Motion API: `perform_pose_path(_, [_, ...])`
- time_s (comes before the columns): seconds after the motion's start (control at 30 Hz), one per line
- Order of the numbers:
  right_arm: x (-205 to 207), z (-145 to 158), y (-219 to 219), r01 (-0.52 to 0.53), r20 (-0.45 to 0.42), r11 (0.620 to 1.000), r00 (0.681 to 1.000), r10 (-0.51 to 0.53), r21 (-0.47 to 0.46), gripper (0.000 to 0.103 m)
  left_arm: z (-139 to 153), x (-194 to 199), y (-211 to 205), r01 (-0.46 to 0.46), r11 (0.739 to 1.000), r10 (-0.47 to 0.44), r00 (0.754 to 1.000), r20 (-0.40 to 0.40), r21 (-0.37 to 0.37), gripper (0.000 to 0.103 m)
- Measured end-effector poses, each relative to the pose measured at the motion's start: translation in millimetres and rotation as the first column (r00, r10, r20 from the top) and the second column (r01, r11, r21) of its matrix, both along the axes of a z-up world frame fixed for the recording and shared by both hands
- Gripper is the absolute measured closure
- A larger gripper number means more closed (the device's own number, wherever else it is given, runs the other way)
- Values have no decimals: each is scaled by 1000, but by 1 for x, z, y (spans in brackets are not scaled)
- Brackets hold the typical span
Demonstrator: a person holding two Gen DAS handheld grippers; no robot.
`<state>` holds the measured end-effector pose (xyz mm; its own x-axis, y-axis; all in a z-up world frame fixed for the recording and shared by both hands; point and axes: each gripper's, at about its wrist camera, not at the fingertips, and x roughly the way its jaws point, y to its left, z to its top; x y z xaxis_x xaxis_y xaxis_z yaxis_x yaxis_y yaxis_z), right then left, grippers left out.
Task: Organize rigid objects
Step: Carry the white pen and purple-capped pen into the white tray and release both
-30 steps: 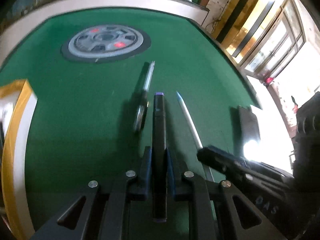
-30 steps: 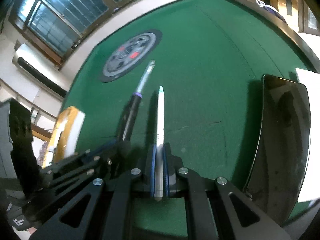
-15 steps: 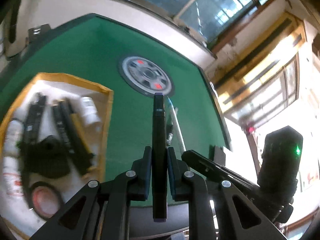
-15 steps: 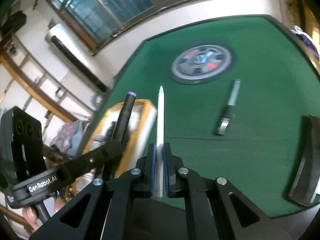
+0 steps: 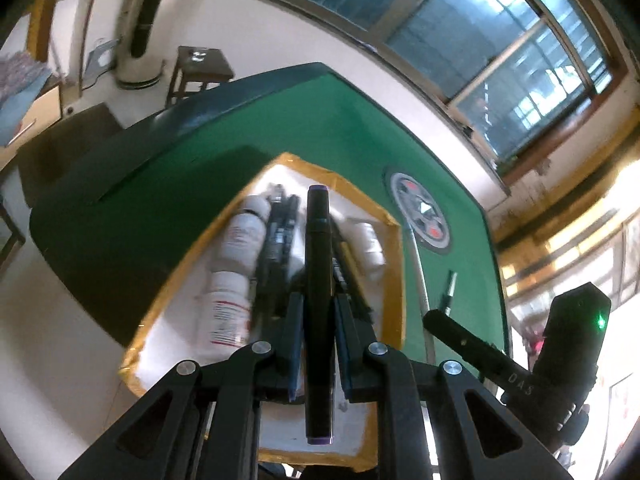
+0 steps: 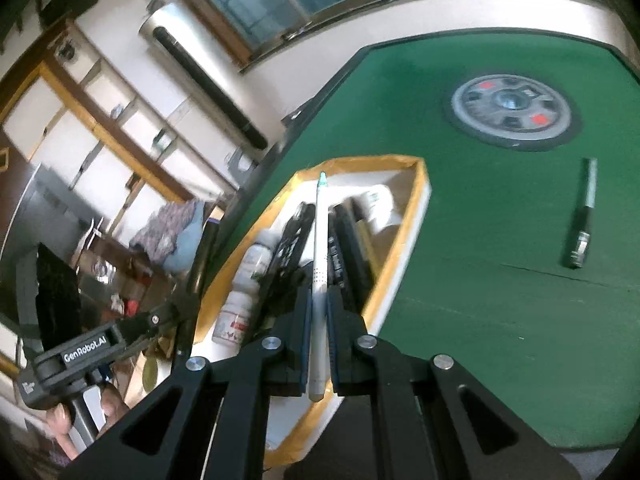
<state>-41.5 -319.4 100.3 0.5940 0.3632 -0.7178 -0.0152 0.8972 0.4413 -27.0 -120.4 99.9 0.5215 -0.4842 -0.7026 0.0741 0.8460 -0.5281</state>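
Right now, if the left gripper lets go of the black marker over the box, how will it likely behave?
The black marker looks rigid: it stays straight though clamped only mid-length. Its round barrel would probably roll, though the pens and bottles crowding the yellow-rimmed box should stop it. It seems light; the left gripper carries it easily.

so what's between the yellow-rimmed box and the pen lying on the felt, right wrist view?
Bare green felt only. In the right wrist view nothing lies between the box and the loose pen.
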Motion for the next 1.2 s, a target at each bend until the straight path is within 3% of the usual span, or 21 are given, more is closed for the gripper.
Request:
perform_pose_path(0.63, [64,-45,18,-58,-116,986,992,40,-157,96,-45,72,-32,50,993,-38,993,-110,109,89])
perform_pose_path(0.9, [64,-44,28,-80,-86,961,995,59,-266,96,-48,79,-39,56,983,-40,994,-100,172,89])
perform_pose_path(1.07, [65,-44,26,-79,-85,965,995,59,-250,95,-48,85,-37,55,984,-38,994,-104,168,88])
perform_pose_path(1.13, [64,-43,22,-82,-86,974,994,66,-209,88,-47,83,-37,59,982,-42,994,-97,178,84])
perform_pose_path(1.2, [58,-38,14,-80,-69,985,995,70,-153,84,-45,79,-35,49,984,-35,996,-87,169,57])
